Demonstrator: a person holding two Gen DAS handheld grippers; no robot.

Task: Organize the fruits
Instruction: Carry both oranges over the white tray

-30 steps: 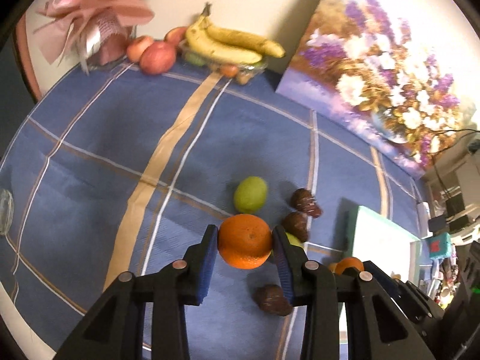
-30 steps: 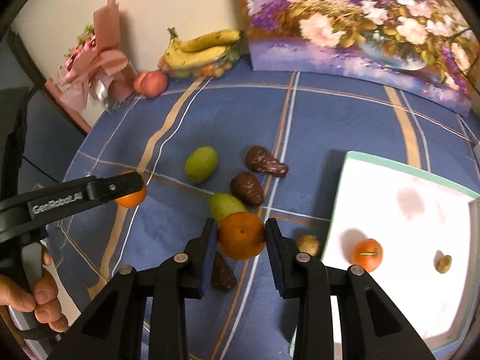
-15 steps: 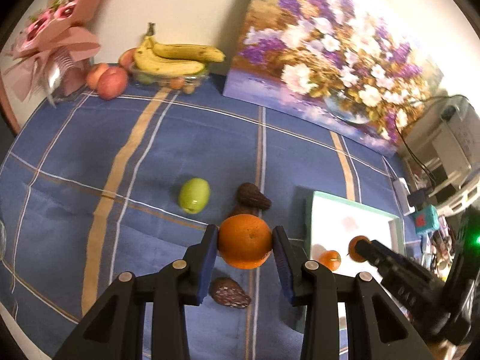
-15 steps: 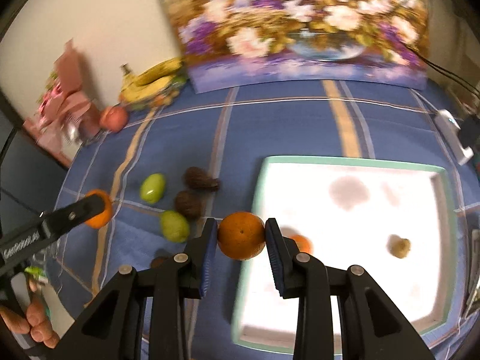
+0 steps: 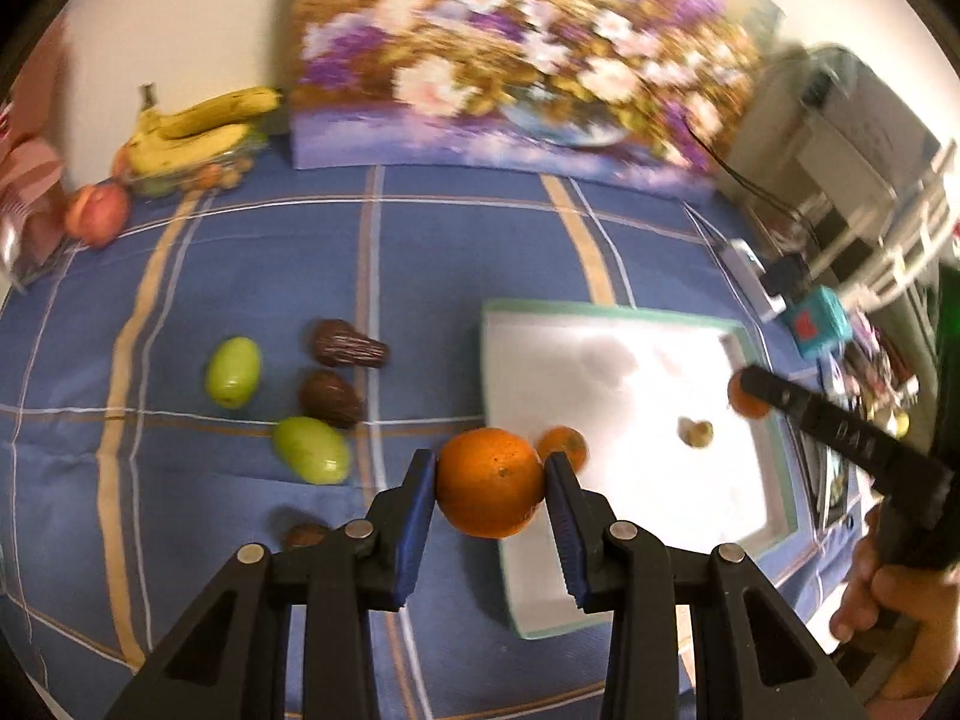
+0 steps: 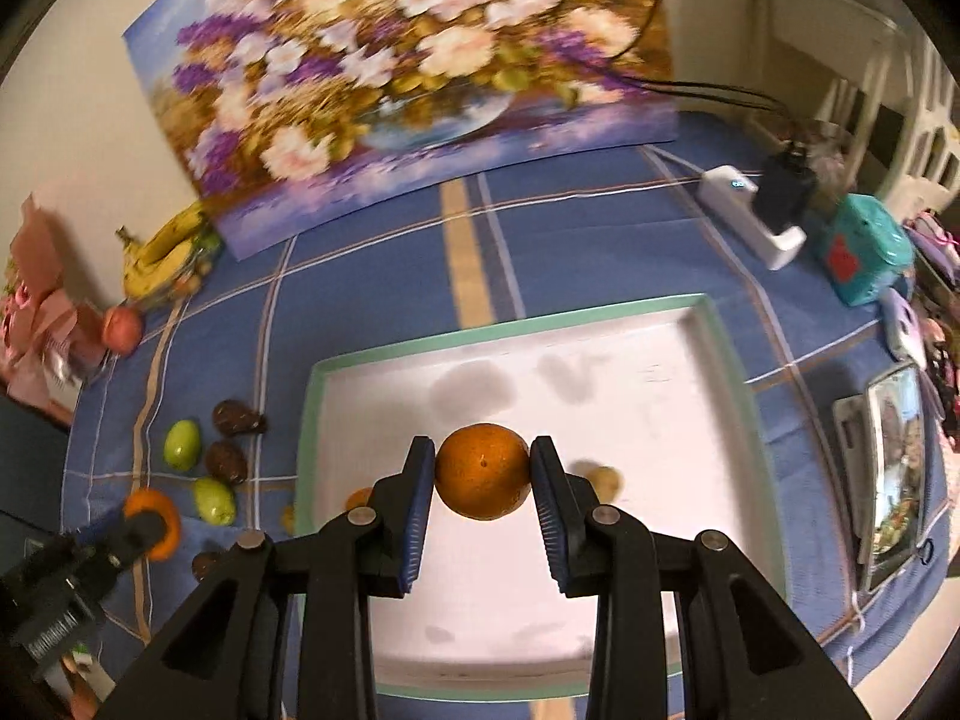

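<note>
Nothing can be read with any certainty. The right gripper (image 5: 746, 391), seen from the left wrist, has faint pale lettering along the side of its black finger, but it is too blurred to make out a single word. The teal box (image 6: 864, 255) near the table's right edge has a red patch on its face; whether that patch holds a sign or a word cannot be told in either view.
</note>
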